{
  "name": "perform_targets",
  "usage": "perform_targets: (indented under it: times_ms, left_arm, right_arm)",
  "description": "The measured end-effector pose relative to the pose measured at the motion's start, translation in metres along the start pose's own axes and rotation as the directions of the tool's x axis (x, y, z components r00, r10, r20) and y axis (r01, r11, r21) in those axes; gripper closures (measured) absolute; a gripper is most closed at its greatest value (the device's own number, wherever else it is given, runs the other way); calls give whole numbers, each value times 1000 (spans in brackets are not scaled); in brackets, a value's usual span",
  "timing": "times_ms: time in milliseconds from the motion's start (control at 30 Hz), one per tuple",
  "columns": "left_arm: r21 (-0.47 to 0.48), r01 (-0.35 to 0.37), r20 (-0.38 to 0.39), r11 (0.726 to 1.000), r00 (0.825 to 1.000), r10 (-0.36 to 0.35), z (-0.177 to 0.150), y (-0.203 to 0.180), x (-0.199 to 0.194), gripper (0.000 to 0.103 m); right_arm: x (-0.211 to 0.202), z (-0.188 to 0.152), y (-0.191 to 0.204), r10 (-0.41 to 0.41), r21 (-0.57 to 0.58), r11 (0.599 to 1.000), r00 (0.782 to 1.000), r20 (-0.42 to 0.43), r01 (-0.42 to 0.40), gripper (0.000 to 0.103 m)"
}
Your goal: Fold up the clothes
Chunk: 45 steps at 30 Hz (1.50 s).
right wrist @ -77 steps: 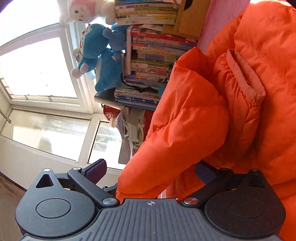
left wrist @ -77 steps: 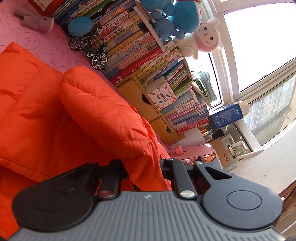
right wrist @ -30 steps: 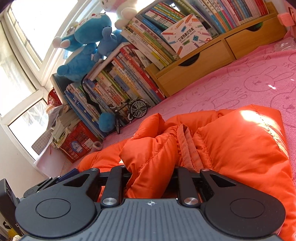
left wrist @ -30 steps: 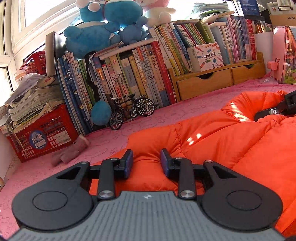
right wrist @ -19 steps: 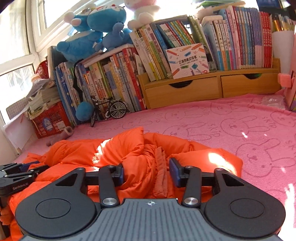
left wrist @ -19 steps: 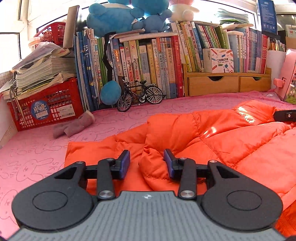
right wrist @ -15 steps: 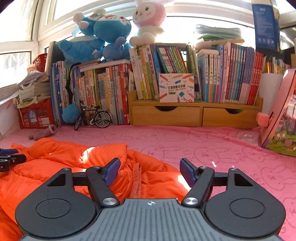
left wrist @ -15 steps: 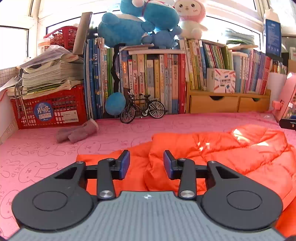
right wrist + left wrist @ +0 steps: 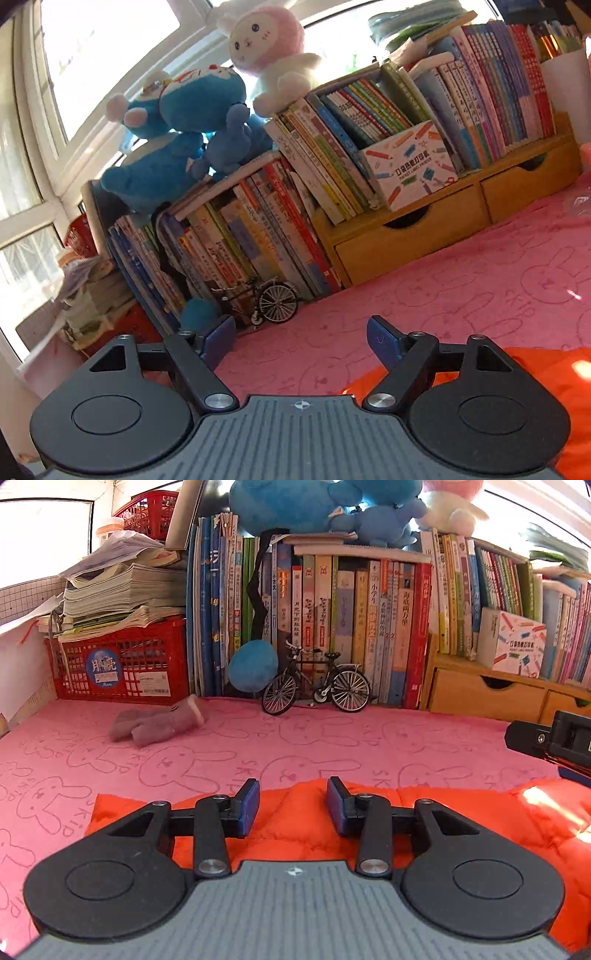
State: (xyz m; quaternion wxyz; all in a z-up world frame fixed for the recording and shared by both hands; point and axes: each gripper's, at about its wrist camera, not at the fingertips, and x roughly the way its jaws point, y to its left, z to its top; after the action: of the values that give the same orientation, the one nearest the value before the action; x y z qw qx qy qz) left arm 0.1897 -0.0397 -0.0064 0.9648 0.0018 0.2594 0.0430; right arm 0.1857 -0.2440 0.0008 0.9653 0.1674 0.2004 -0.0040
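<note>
Two hand-held grippers hang above an orange jacket point(image 9: 461, 823) lying on a pink rabbit-print cloth point(image 9: 314, 742). Left hand-held gripper point(image 9: 291, 805): jaws parted and opening, nothing pinched, the jacket's far edge seen below the gap between its blue pads point(image 9: 249, 805). Right hand-held gripper point(image 9: 301, 341): jaws spread wide and opening, empty, over bare cloth, the jacket at lower right. Behind stand books point(image 9: 351, 602), a toy bicycle point(image 9: 316, 690), a red basket point(image 9: 122, 664) and plush toys point(image 9: 177, 147).
</note>
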Motion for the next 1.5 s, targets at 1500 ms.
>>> perform_targets:
  times_ms: [1500]
  left_arm:
    - [-45,-18,-1,999,1000,18,-12,46,-26,54]
  right_arm:
    - [-46,-15,-38,-323,-208,913,933,159,352,12]
